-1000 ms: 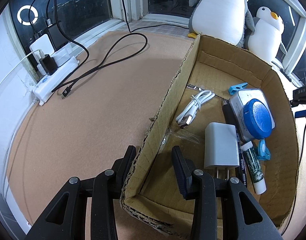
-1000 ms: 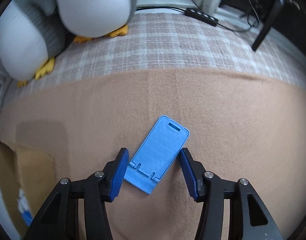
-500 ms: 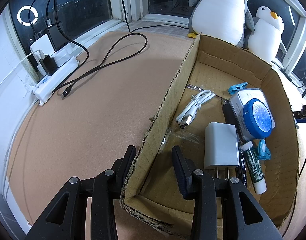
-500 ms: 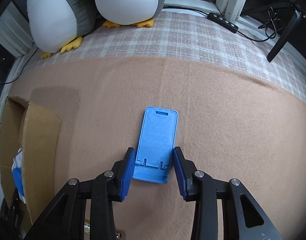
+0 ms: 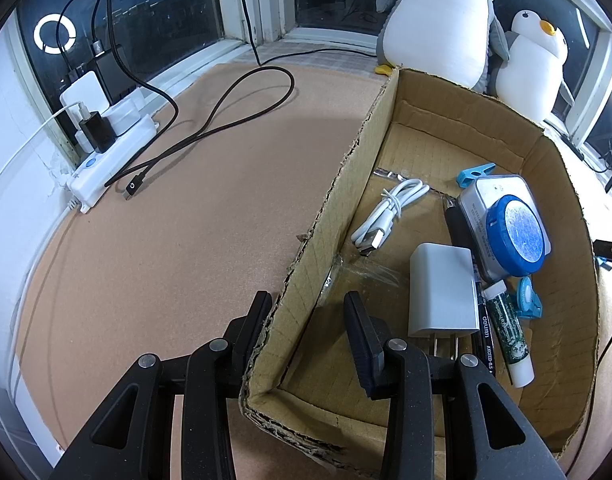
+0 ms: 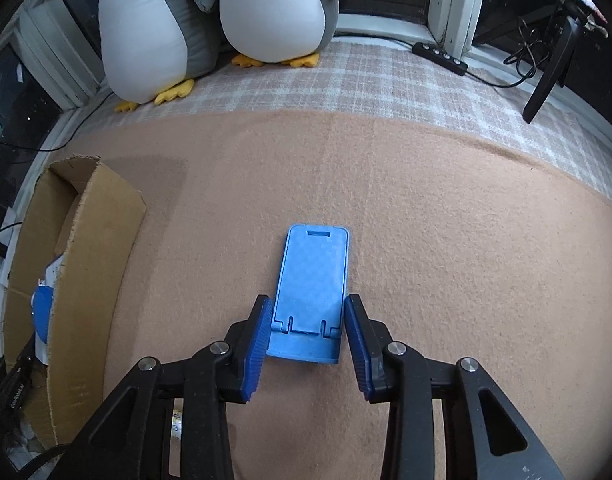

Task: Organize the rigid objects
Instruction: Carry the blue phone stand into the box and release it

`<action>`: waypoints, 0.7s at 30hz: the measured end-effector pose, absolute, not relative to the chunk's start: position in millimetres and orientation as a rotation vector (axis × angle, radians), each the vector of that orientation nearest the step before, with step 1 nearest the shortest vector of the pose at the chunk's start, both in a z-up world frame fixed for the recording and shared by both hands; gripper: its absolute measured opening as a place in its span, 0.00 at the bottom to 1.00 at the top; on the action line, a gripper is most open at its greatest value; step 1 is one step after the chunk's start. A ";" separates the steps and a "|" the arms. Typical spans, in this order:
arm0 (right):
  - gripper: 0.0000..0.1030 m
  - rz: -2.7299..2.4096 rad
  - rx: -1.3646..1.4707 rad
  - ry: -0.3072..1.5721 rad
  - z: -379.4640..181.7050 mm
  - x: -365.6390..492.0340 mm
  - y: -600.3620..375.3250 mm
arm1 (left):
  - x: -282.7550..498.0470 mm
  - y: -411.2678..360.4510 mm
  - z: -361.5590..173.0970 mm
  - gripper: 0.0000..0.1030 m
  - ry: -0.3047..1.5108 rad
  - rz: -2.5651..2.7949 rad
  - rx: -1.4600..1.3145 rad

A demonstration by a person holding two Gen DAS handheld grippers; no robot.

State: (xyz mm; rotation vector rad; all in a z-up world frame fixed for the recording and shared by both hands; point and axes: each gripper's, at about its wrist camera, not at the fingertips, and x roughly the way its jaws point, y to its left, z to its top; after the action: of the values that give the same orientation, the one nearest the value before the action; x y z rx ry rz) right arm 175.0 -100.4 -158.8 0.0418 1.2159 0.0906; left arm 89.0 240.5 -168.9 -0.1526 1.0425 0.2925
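A flat blue phone stand (image 6: 313, 288) lies on the tan felt. My right gripper (image 6: 308, 342) straddles its near end, with both blue pads at its sides. A narrow gap shows at the right pad, so I cannot tell whether it grips. My left gripper (image 5: 308, 336) is open and straddles the near left wall of the cardboard box (image 5: 326, 224). The box holds a white charger (image 5: 442, 288), a white cable (image 5: 386, 216), a tin with a blue lid (image 5: 514, 236), a tube (image 5: 508, 336) and blue clips. The box also shows at the left of the right wrist view (image 6: 90, 248).
A white power strip (image 5: 110, 160) with plugs and a looping black cable (image 5: 226, 120) lie at the left by the window. Two plush penguins (image 6: 210, 20) stand on the plaid cloth behind the felt. A black power strip (image 6: 440, 54) and a dark stand (image 6: 550, 76) are at the far right.
The right wrist view turned until the stand lay straight between the fingers, and the fingers closed in on its sides. The left gripper and box have not moved.
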 end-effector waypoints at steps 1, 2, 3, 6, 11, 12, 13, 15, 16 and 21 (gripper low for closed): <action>0.33 0.097 0.046 1.205 -153.3 172.4 -98.9 | 89.0 240.4 -168.9 0.40 1.043 0.292 -0.153; 0.32 0.103 0.050 1.198 -149.2 174.4 -95.8 | 89.0 240.2 -168.8 0.40 1.043 0.292 -0.152; 0.32 0.113 0.053 1.193 -146.0 175.1 -91.9 | 89.1 240.1 -168.8 0.40 1.042 0.292 -0.153; 0.32 0.152 0.040 1.158 -130.6 176.5 -74.6 | 88.9 240.4 -168.9 0.40 1.041 0.293 -0.152; 0.32 0.241 0.030 1.108 -102.9 177.9 -37.1 | 88.8 240.0 -168.9 0.40 1.042 0.292 -0.153; 0.32 0.260 0.028 1.100 -97.7 177.8 -29.0 | 88.8 240.0 -168.9 0.40 1.042 0.292 -0.153; 0.32 0.276 0.026 1.094 -93.7 176.8 -22.3 | 88.7 240.0 -169.0 0.40 1.041 0.292 -0.154; 0.32 0.311 0.023 1.082 -86.5 176.3 -6.1 | 88.6 240.1 -168.8 0.40 1.041 0.292 -0.154; 0.32 0.328 0.021 1.076 -83.6 176.4 2.3 | 88.7 240.1 -168.8 0.40 1.041 0.292 -0.155; 0.32 0.394 0.008 1.061 -75.5 177.0 40.0 | 88.7 241.3 -168.6 0.40 1.040 0.289 -0.160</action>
State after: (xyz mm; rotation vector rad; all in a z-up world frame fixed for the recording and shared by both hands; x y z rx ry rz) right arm 177.0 40.0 -75.5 0.0077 1.0611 0.3942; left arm 88.7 241.3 -168.6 -0.1596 1.0403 0.2891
